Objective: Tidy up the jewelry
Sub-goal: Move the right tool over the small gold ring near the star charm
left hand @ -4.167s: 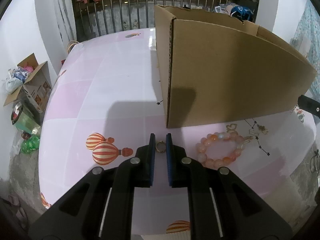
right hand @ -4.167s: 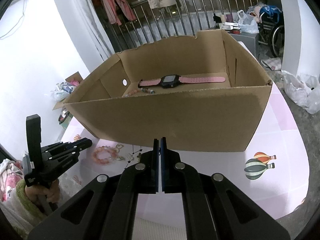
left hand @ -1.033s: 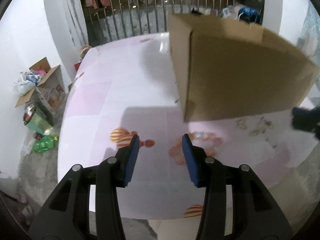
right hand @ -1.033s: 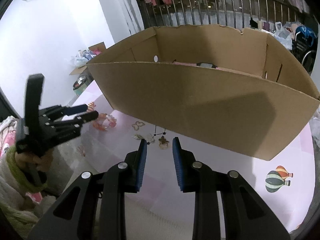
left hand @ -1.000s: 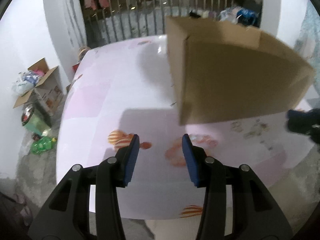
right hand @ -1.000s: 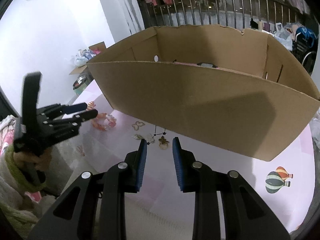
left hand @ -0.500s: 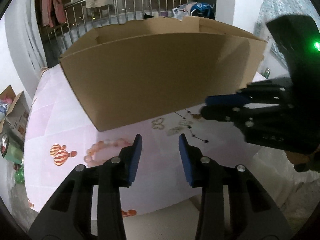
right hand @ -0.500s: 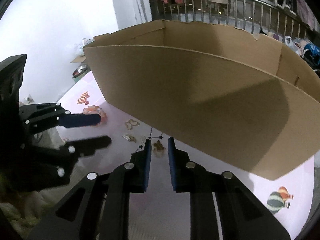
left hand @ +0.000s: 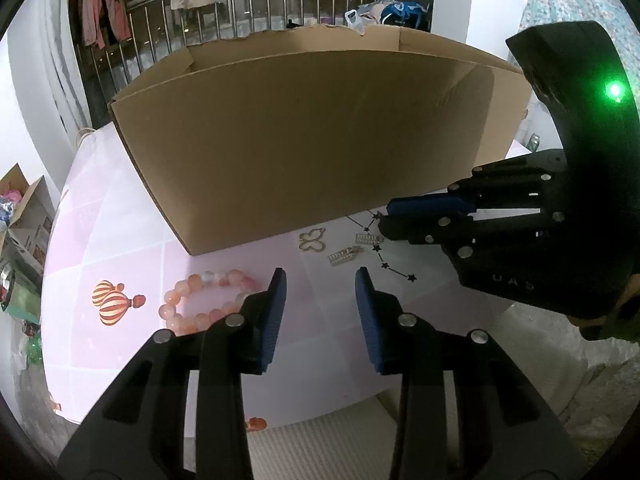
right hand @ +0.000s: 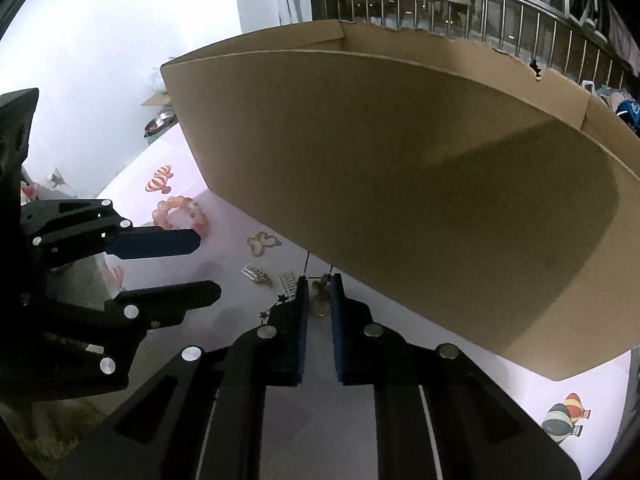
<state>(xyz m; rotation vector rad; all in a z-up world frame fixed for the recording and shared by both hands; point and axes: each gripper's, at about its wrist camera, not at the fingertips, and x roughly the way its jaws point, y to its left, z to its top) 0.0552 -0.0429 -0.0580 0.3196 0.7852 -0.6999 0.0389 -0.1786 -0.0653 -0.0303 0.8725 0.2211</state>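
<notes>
Beside the brown cardboard box [right hand: 400, 184] on the pink tabletop [right hand: 248, 220], the right hand-held gripper [right hand: 318, 300] is closing around a small gold flower charm [right hand: 320, 292] to lift it; the left hand-held gripper [left hand: 318, 292] hangs unclenched and empty.

Left claw [left hand: 319, 280] gapes, angled downward; right claw [right hand: 316, 282] closing, seemingly not yet gripping

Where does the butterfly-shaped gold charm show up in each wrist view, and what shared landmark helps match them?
Left wrist view: butterfly charm lies centre, on the table just below the cardboard box, right of the bead bracelet.
Right wrist view: it lies left of centre, beside the box's near wall.
Shared landmark: the cardboard box.
</notes>
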